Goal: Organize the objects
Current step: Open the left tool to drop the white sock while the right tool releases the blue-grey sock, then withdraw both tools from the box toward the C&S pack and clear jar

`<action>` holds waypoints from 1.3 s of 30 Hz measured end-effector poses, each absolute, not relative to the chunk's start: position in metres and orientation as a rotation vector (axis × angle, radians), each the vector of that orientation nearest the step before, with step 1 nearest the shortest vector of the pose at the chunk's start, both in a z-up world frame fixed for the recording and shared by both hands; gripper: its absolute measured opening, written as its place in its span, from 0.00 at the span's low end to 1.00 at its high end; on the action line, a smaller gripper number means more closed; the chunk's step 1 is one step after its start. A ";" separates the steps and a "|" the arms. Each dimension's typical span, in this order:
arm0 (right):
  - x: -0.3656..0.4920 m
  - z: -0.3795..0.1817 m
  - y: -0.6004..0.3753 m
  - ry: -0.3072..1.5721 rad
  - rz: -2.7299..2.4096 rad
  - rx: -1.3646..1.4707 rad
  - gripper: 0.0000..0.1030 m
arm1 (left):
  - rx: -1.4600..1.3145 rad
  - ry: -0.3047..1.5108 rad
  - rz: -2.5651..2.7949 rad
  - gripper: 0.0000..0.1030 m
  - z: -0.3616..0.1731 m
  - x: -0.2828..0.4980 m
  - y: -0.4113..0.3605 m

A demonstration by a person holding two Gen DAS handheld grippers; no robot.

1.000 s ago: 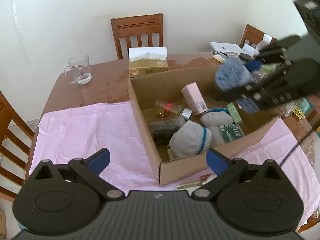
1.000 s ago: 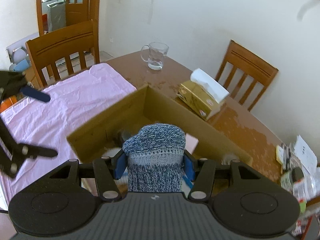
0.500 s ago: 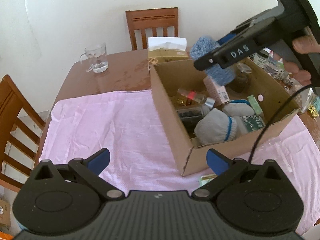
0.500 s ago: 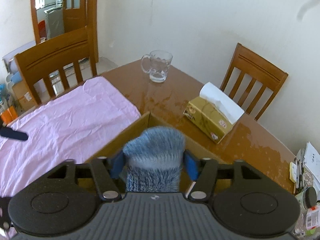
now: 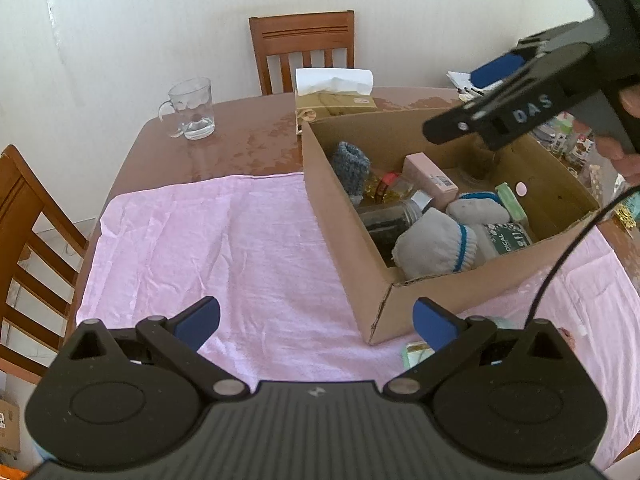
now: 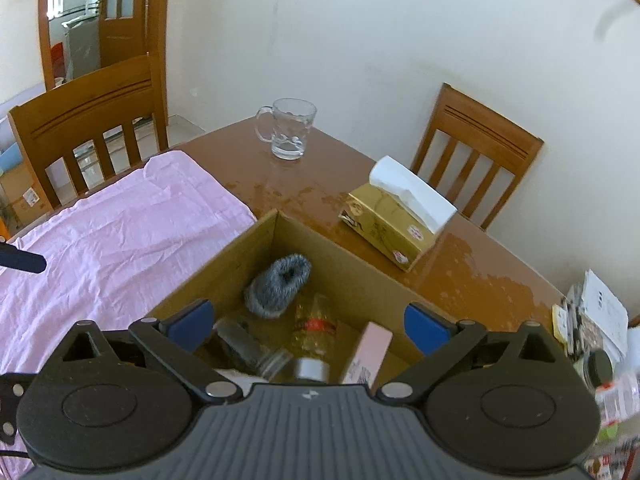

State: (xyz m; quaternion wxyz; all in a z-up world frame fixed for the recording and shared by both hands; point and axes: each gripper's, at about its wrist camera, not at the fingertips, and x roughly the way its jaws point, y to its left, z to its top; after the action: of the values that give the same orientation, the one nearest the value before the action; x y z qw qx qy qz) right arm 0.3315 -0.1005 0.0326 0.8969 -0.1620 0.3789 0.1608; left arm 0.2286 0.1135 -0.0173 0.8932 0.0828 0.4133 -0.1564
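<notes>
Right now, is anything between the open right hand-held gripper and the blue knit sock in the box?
Nothing visible does. The right hand-held gripper hangs open above the cardboard box, and the blue knit sock lies uncovered in the far corner, beside the small bottle.

A plain cream wall runs behind a brown wooden table, whose glossy top shows pale worn patches and catches soft daylight. Wooden slat-backed chairs stand around it: one at the far side against the wall, one at the left edge, and in the right wrist view one at the left and one at the right. At the far left a wooden door with glass panes stands above pale floor tiles.
</notes>
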 end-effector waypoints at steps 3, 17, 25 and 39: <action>0.317 0.033 -0.106 0.787 0.315 -0.322 1.00 | 0.172 0.857 -0.324 0.99 -0.018 0.225 0.112; 0.241 0.017 -0.137 0.824 0.196 -0.254 1.00 | 0.138 0.904 -0.261 0.99 -0.031 0.204 0.102; 0.199 -0.015 -0.161 0.869 0.054 -0.109 1.00 | 0.120 0.946 -0.287 0.99 -0.054 0.194 0.086; 0.211 -0.088 -0.177 1.103 -0.040 0.054 1.00 | 0.157 1.011 -0.335 0.99 -0.095 0.197 0.050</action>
State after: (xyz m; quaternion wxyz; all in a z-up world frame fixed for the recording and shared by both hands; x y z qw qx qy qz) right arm 0.2107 -0.1769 -0.0875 0.8513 0.0258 0.5238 -0.0188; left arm 0.1973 0.0504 -0.0955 0.8585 0.0748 0.4815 -0.1597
